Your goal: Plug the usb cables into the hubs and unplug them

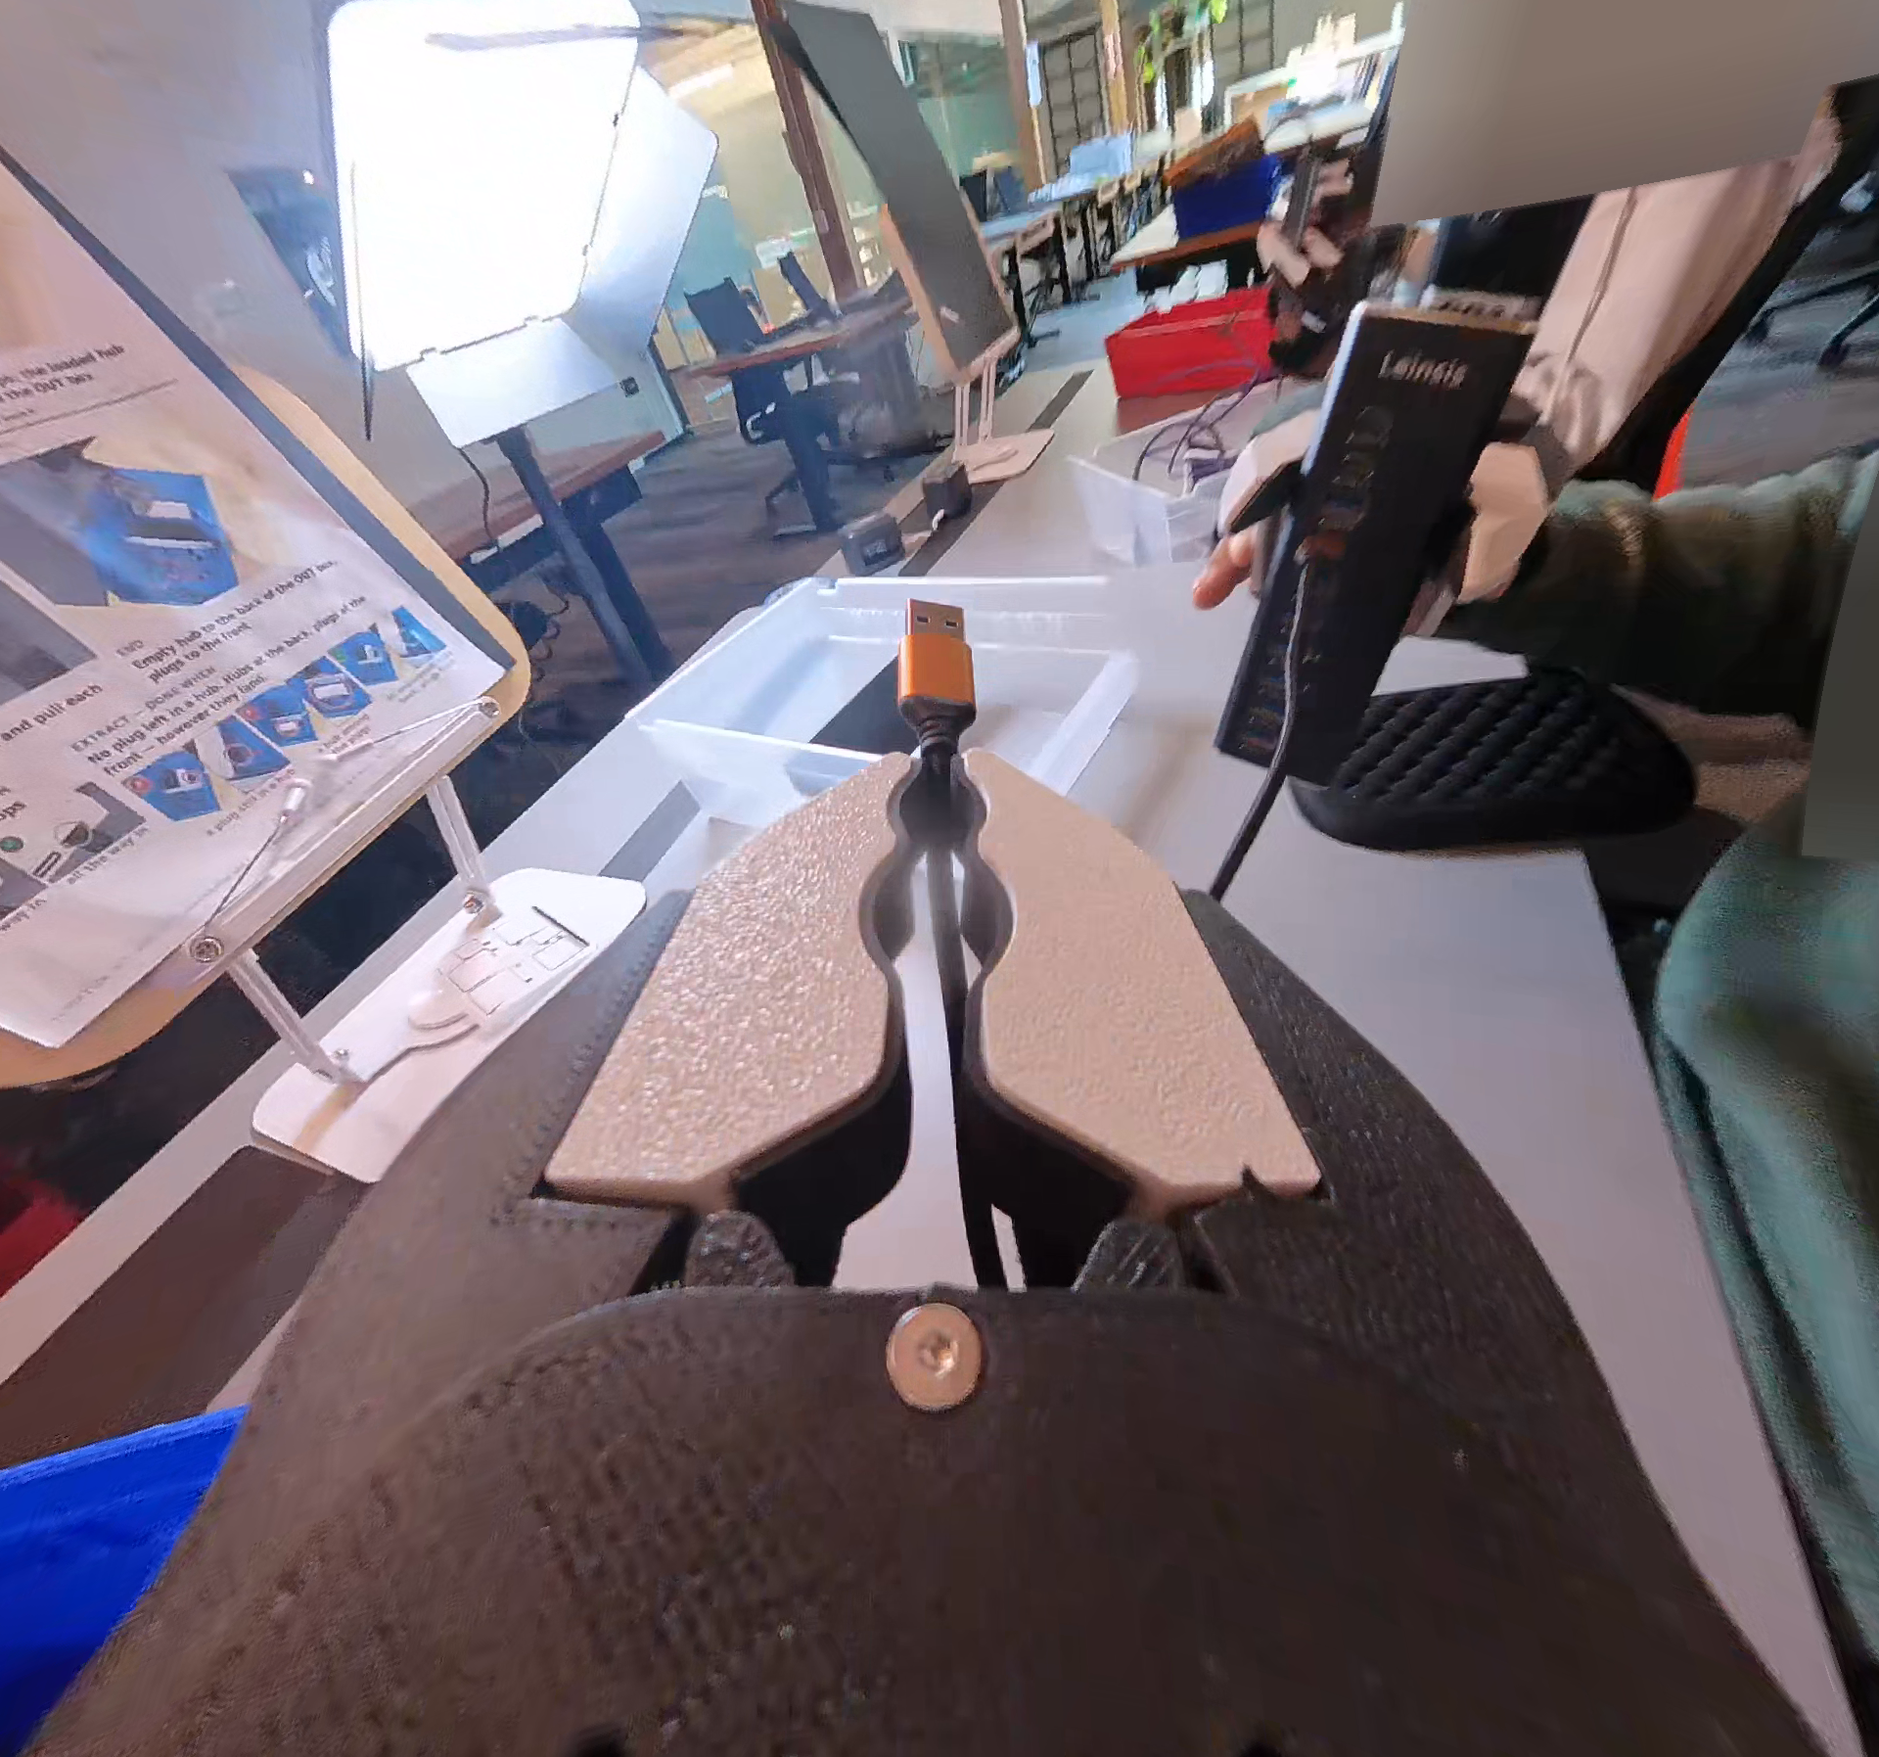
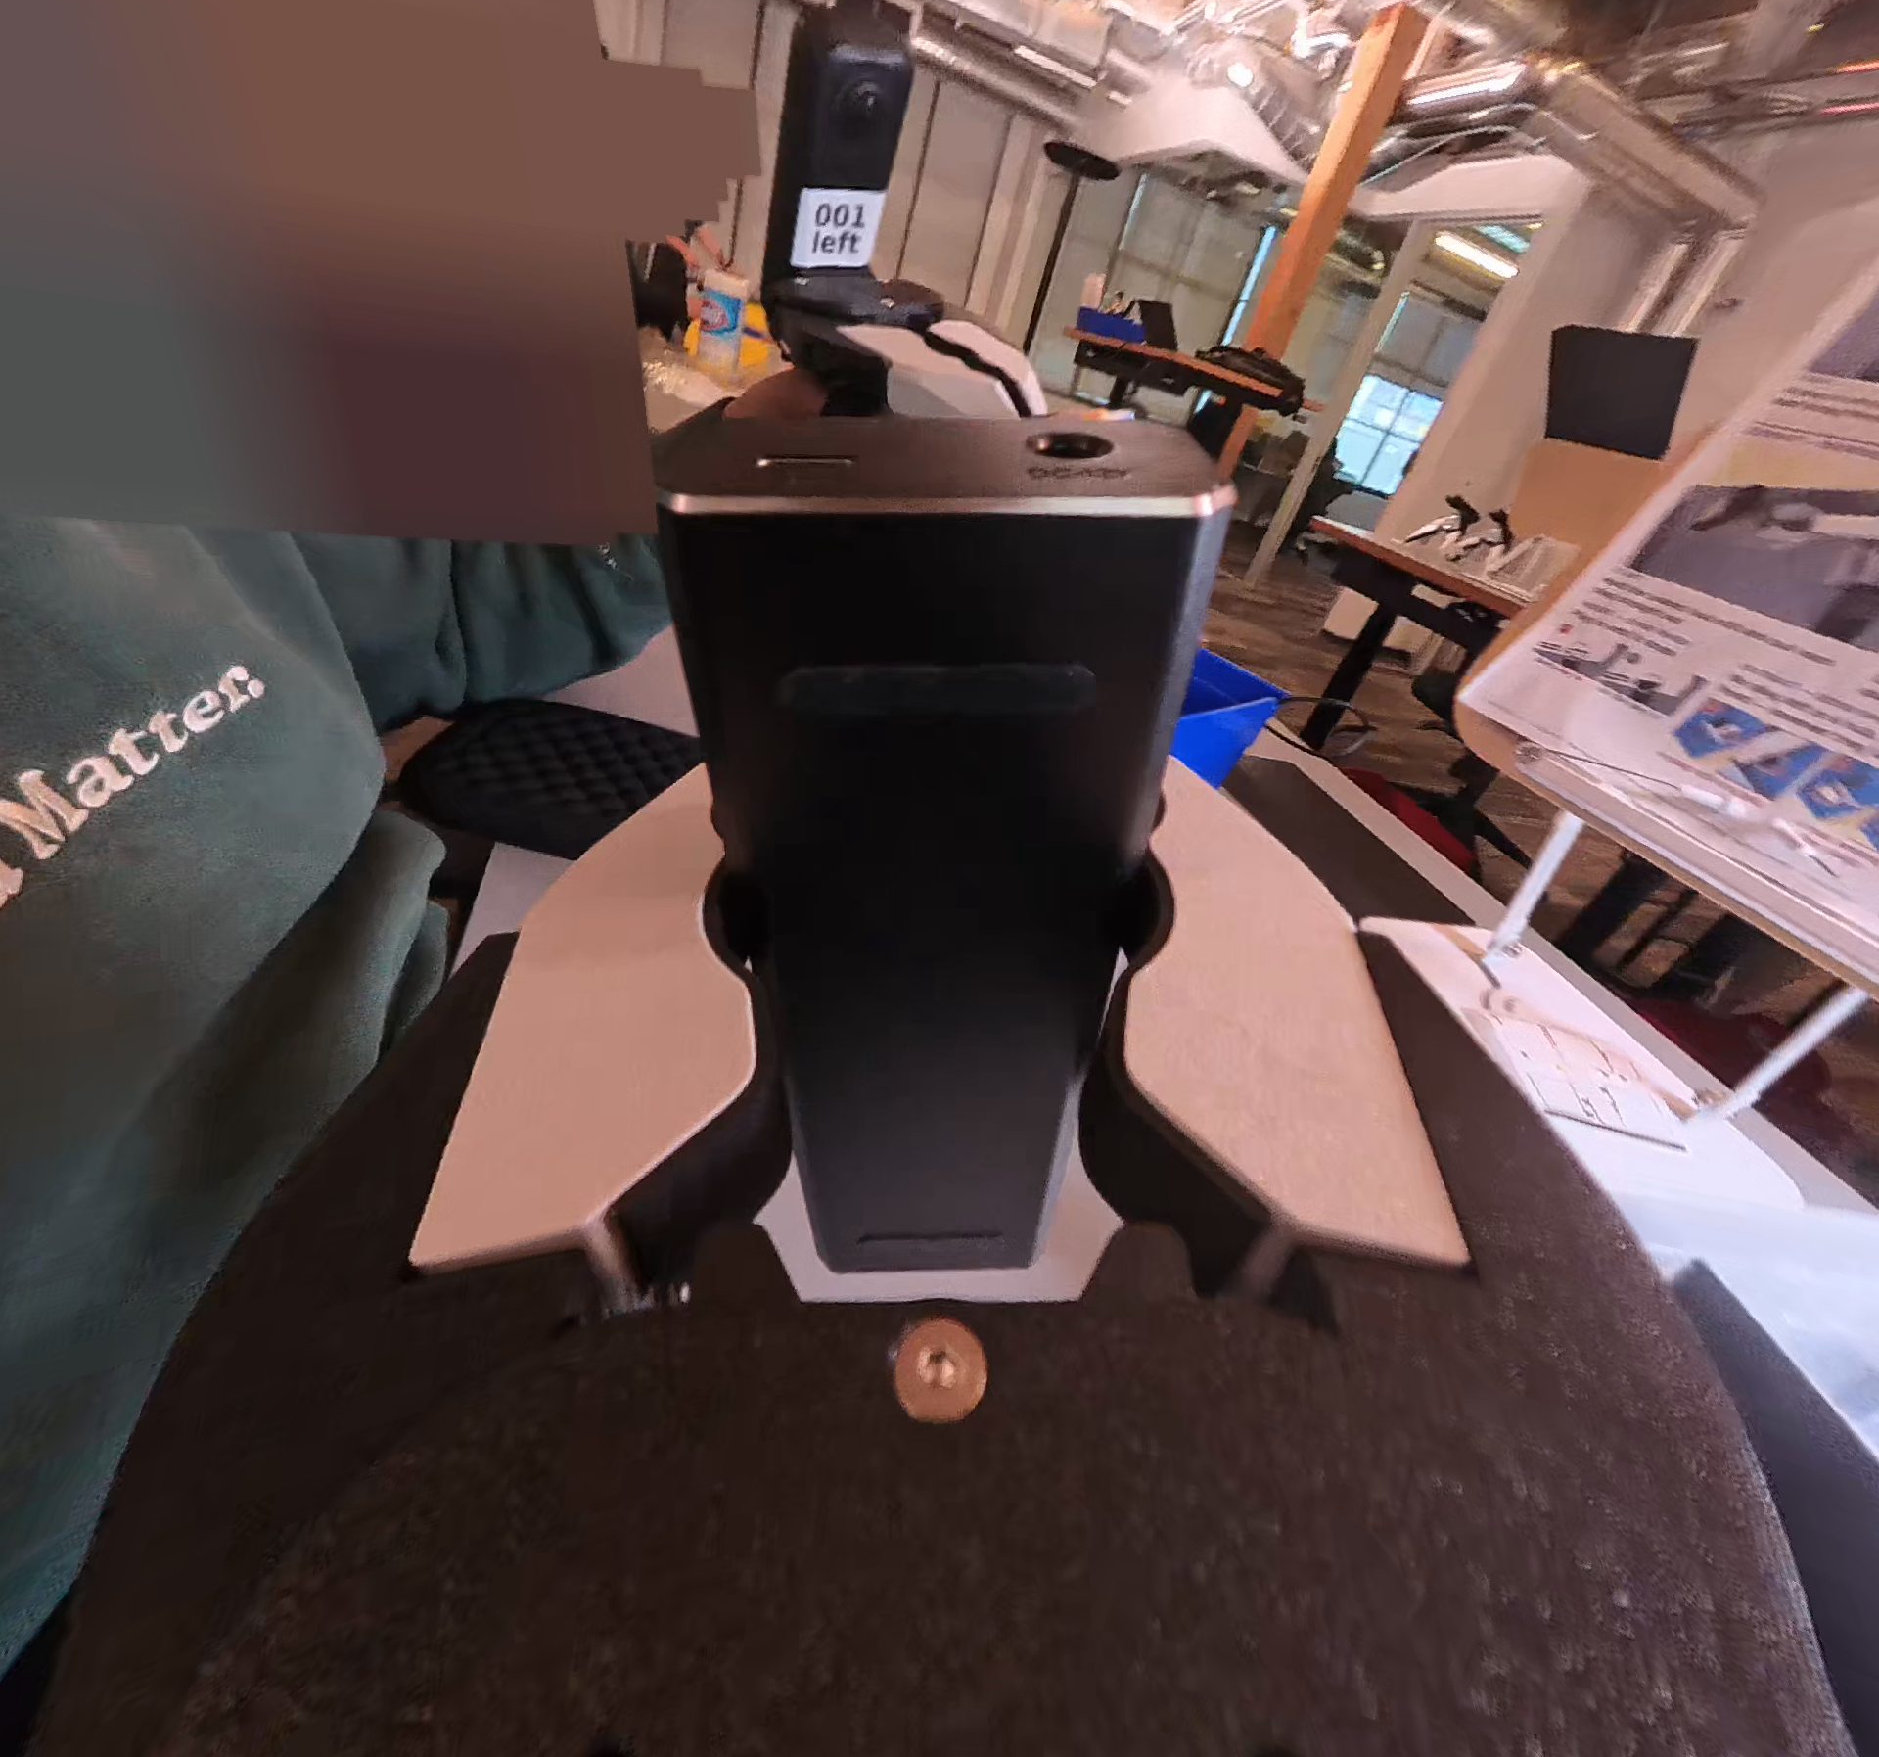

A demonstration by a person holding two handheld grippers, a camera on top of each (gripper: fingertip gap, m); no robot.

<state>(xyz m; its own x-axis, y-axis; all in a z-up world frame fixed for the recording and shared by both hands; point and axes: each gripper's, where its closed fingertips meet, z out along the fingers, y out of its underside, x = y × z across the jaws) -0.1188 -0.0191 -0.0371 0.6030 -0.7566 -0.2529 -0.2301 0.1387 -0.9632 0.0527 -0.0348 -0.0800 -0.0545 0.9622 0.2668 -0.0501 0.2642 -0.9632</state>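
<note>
Left gripper (image 1: 937,798) is clamped on a thin black cable just behind its orange-sleeved USB plug (image 1: 935,663), leaving the metal tip free, presumably for insertion. Plug axis runs forward, away from the gripper, above the white tabletop (image 1: 1423,996). Right gripper (image 2: 937,905) is closed on a black rectangular hub (image 2: 935,691), held upright, long axis near vertical.

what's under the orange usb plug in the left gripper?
Under the orange-sleeved USB plug, held by the left gripper, lies a clear plastic tray with a dark patch; the gripper covers its near part.
</note>
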